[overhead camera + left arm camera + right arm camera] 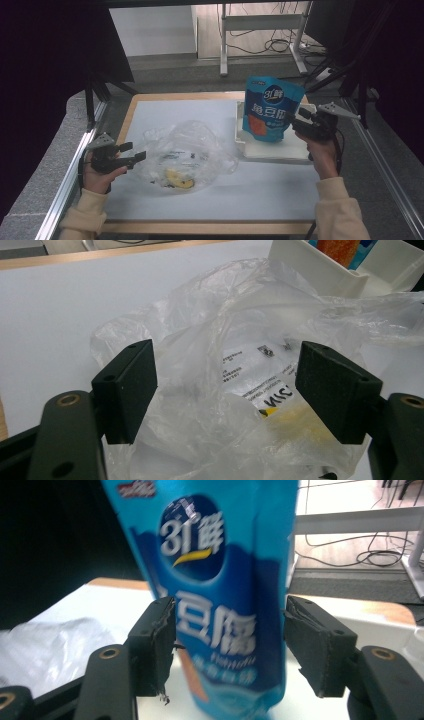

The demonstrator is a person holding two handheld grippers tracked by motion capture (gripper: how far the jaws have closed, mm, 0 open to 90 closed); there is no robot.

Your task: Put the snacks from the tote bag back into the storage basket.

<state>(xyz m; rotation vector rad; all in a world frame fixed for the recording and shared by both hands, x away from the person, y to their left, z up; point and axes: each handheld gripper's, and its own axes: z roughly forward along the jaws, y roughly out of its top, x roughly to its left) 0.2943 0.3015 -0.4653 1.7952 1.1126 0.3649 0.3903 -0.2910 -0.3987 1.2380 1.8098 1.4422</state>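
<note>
A tall blue pouch (269, 107) with white lettering stands upright in a white tray (272, 151) at the right of the table. My right gripper (296, 125) is open at the pouch's lower right side. In the right gripper view the pouch (225, 595) spans the gap between the jaws, slightly blurred, and its edges run straight and unsqueezed. A crumpled clear plastic bag (187, 152) lies mid-table with something yellow (179, 179) inside. My left gripper (134, 151) is open at the bag's left edge. The bag's film (225, 390) bulges between its jaws.
The white mat (210, 200) covers a wooden table top (165, 96). A metal rail (65, 185) runs along the left side. Beyond the far edge stand table legs with loose cables (272, 47). A printed white label (250, 372) shows through the bag.
</note>
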